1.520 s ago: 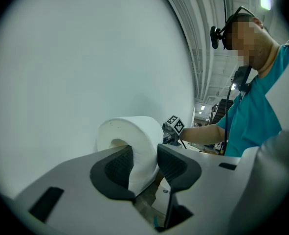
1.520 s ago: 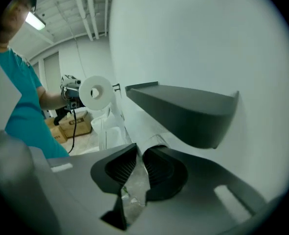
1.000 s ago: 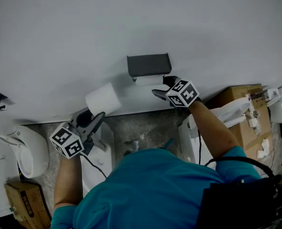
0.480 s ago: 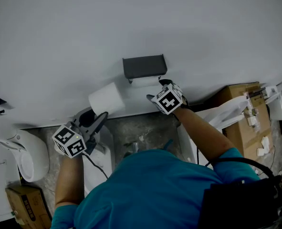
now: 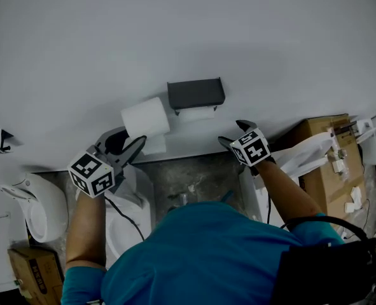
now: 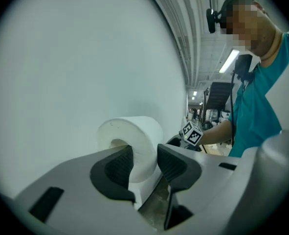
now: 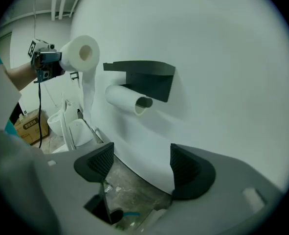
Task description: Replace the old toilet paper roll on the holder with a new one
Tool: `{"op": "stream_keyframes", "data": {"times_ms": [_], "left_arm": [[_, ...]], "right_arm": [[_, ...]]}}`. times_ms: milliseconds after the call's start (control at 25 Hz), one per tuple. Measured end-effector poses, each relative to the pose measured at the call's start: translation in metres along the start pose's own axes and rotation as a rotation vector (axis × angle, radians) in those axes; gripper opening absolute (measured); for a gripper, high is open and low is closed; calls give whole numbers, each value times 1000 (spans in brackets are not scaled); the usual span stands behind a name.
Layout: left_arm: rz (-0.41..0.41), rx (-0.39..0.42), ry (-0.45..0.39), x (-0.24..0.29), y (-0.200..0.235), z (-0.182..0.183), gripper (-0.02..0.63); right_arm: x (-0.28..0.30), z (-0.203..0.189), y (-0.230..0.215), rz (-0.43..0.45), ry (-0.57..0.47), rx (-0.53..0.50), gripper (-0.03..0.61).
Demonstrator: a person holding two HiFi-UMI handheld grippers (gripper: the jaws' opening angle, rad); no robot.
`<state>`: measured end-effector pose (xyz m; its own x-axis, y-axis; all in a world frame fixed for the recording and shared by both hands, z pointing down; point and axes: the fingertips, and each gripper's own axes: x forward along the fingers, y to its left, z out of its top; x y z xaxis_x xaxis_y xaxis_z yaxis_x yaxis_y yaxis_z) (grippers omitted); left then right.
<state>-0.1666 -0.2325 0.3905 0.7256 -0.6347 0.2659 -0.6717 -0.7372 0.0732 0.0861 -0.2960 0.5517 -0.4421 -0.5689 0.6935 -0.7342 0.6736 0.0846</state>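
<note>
A dark holder (image 5: 196, 93) is fixed to the white wall, with a thin, nearly bare old roll (image 5: 198, 112) on its bar. My left gripper (image 5: 128, 141) is shut on a full new roll (image 5: 145, 117), held up just left of the holder, a paper tail hanging below. In the left gripper view the pads (image 6: 170, 164) pinch the new roll's (image 6: 134, 136) wall. My right gripper (image 5: 233, 133) hangs below and right of the holder, jaws opening, nothing between them. The right gripper view shows the holder (image 7: 146, 75), the old roll (image 7: 128, 100), the new roll (image 7: 79, 54) and empty jaws of the right gripper (image 7: 142, 165).
A white toilet fixture (image 5: 34, 203) stands at the left, with a cardboard box (image 5: 34, 273) below it. Another cardboard box (image 5: 328, 170) with white bags sits at the right. White fixtures flank a grey stone floor (image 5: 188, 173) under the holder.
My right gripper drew back from the holder, down and to the right, and its jaws spread. My left gripper carried the new roll up and closer to the holder.
</note>
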Motion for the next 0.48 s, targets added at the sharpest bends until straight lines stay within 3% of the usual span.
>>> {"op": "stream_keyframes", "data": {"times_ms": [280, 480], "left_arm": [[-7, 343, 218, 51, 9, 69, 156], [-51, 588, 511, 99, 7, 86, 156]], "right_arm": [[-31, -51, -25, -18, 36, 80, 350], [-47, -71, -38, -19, 37, 116, 348]]}}
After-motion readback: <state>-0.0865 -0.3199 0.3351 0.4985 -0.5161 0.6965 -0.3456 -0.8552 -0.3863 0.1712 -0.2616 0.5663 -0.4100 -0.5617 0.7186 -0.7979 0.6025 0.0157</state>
